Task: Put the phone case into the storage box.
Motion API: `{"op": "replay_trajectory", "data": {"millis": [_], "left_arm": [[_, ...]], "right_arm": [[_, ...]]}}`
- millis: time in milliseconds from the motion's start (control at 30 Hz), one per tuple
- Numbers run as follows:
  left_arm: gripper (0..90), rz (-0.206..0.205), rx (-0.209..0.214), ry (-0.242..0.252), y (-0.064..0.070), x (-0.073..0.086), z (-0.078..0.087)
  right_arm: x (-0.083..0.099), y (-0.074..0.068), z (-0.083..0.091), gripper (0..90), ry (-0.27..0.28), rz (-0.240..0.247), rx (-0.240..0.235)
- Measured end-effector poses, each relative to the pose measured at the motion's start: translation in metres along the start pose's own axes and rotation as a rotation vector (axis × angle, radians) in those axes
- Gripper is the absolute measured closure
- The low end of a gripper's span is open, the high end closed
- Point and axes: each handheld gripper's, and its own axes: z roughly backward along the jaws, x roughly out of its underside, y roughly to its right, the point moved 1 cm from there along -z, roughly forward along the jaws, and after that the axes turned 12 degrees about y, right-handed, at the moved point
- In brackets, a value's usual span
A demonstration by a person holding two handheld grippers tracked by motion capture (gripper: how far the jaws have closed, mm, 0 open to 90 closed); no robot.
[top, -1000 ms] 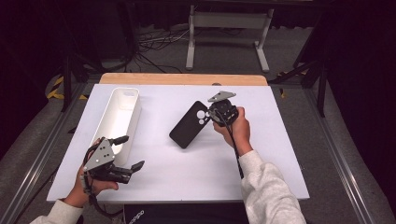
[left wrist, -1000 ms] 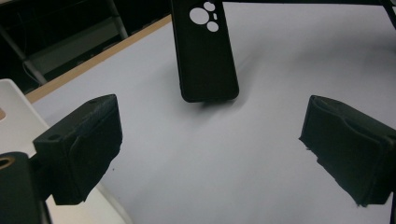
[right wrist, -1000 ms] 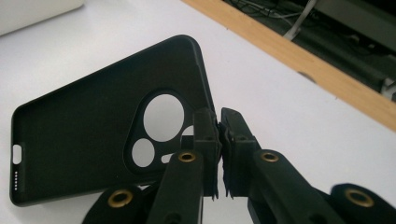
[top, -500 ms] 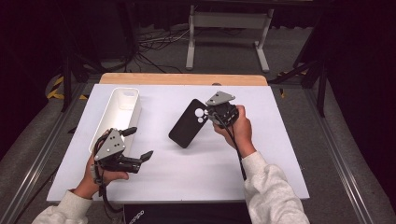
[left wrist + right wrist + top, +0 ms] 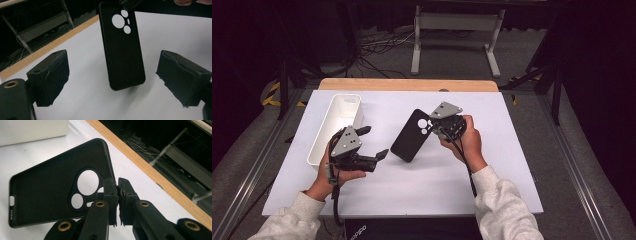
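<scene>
A black phone case (image 5: 411, 135) with round camera holes is held off the white table, tilted, its lower end pointing toward the table's left. My right gripper (image 5: 435, 128) is shut on its camera-end edge; the right gripper view has the jaws pinching that edge (image 5: 117, 192) of the phone case (image 5: 50, 190). My left gripper (image 5: 373, 143) is open, just left of the case's lower end. From the left gripper view, the phone case (image 5: 122, 47) stands between the two wide-apart pads (image 5: 51, 75), a little beyond them.
A long white tray (image 5: 332, 127) lies on the left part of the white table (image 5: 422, 180). A wooden strip (image 5: 407, 84) runs along the table's far edge. Beyond it are a metal stand (image 5: 457, 30) and cables on the floor.
My left gripper has moved up and to the right from the table's front left toward the case's lower end. The right gripper and case have barely moved.
</scene>
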Motion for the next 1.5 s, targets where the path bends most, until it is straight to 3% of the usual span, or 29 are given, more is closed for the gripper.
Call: {"op": "replay_trajectory", "data": {"millis": [200, 400, 700, 967, 1133, 1267, 1300, 1500], "left_arm": [[14.1, -0.034, -0.001, -0.006, 0.0, -0.003, -0.014], [13.8, 0.009, 0.005, 0.0, -0.008, -0.003, -0.022], [13.8, 0.006, -0.006, -0.018, -0.009, -0.005, -0.028], [24.3, 0.005, 0.003, -0.042, -0.006, -0.007, -0.036], [38.0, 0.002, 0.004, -0.051, -0.007, -0.007, -0.039], [43.0, -0.007, -0.004, -0.06, -0.007, -0.008, -0.04], [48.8, 0.0, -0.002, -0.065, -0.007, -0.008, -0.04], [60.4, -0.01, 0.002, -0.066, -0.008, -0.009, -0.038]], "right_arm": [[0.001, -0.009, 0.002, 86.5, 0.017, 0.049, -0.024], [0.0, -0.018, 0.004, 86.5, 0.026, 0.083, -0.045], [-0.003, -0.031, 0.008, 86.4, 0.039, 0.146, -0.064], [-0.012, -0.048, 0.011, 86.4, 0.056, 0.226, -0.083], [-0.018, -0.055, 0.014, 86.4, 0.068, 0.269, -0.082], [-0.022, -0.06, 0.014, 86.4, 0.065, 0.305, -0.076], [-0.025, -0.064, 0.014, 86.4, 0.068, 0.33, -0.077], [-0.027, -0.071, 0.013, 86.3, 0.071, 0.353, -0.075]]}}
